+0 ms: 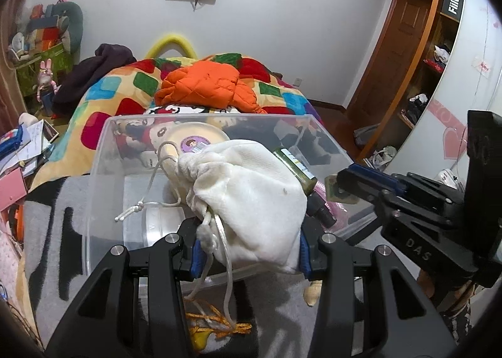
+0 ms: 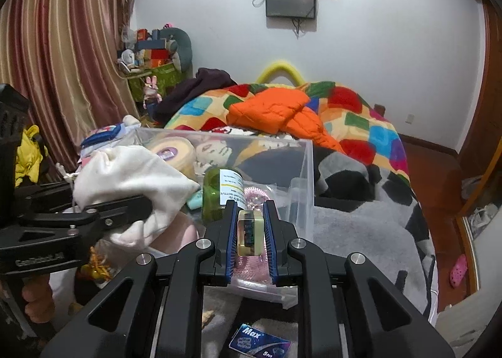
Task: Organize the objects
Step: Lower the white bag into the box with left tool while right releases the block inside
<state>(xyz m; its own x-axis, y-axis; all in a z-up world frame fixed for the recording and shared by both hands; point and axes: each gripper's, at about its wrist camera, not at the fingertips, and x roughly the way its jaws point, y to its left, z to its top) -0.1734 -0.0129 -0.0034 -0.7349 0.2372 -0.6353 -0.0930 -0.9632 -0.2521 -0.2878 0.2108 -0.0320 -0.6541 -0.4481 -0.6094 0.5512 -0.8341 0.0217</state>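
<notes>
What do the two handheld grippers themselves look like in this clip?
Both are matte black, angular frames with triangular cut-outs and silver round bolt heads. The fingers carry ribbed blue pads. The left gripper shows grey lettering, partly legible, on its side in the right wrist view; the right gripper reads "DAS" in the left wrist view. No cables or sleeves are visible.

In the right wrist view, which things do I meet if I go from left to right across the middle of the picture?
Left gripper holding the white drawstring pouch → green bottle → right gripper closed on a small clear yellowish container → right wall of the clear plastic bin → grey and black blanket.
</notes>
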